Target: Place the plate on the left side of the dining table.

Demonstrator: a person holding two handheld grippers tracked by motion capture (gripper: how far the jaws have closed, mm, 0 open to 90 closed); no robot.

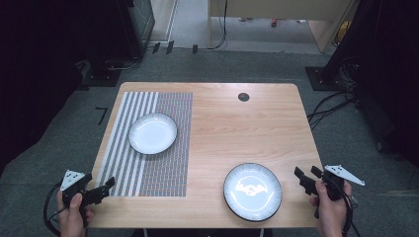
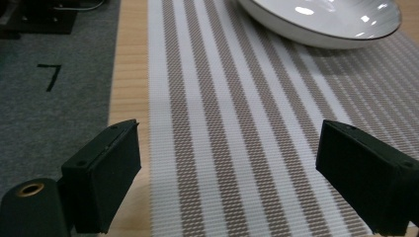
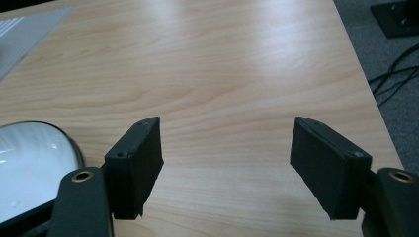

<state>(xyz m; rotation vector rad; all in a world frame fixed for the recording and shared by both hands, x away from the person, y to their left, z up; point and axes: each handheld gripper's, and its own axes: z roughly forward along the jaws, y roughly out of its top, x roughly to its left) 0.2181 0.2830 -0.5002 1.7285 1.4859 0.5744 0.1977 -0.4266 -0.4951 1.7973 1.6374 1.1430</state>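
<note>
At near tabletop edge: left gripper (image 1: 101, 190) jaws wide, empty, by placemat (image 1: 148, 148) | right gripper (image 1: 306, 178) jaws wide, empty, beside near plate (image 1: 252, 191) | step: approach | next: probably grasp plate rim.

White dark-rimmed plate (image 1: 252, 191) upright, table's near right edge

Wooden table (image 1: 237, 123) with striped placemat (image 1: 168, 163) and one plate (image 1: 252, 191) directly on it.

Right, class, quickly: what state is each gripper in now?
Left gripper: open, holding nothing.
Right gripper: open, holding nothing.
</note>
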